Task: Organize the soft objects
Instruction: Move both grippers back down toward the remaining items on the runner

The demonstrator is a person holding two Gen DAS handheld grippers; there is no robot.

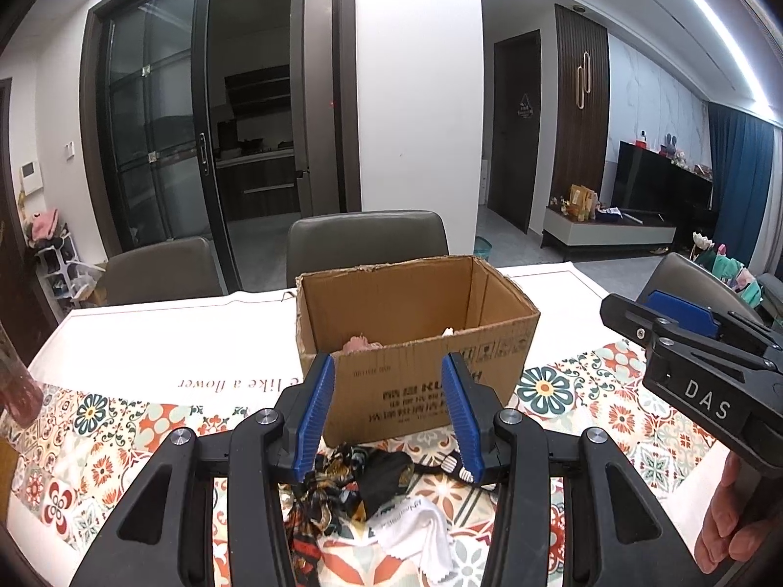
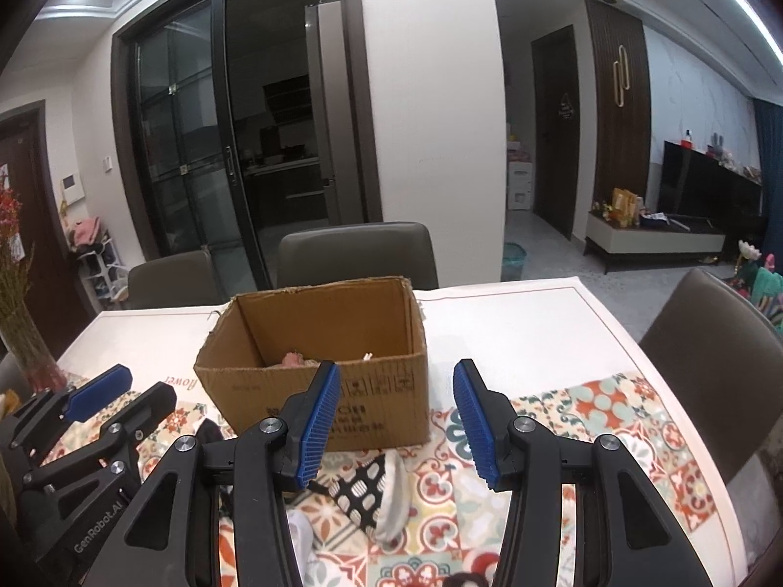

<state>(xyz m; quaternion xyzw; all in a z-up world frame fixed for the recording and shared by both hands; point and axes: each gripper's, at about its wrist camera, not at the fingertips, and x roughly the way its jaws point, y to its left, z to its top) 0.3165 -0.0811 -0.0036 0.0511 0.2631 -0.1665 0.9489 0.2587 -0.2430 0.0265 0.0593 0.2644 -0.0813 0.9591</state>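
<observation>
Cardboard box ahead of both grippers already holds some items. Left gripper and right gripper stand apart, empty; cloths beneath await sorting.

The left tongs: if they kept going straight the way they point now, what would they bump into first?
Most likely the cardboard box: its near wall sits right between the left tongs, which stand open and empty. Depth is hard to judge; pointing downward, they might first brush the pile of soft cloths below.
</observation>
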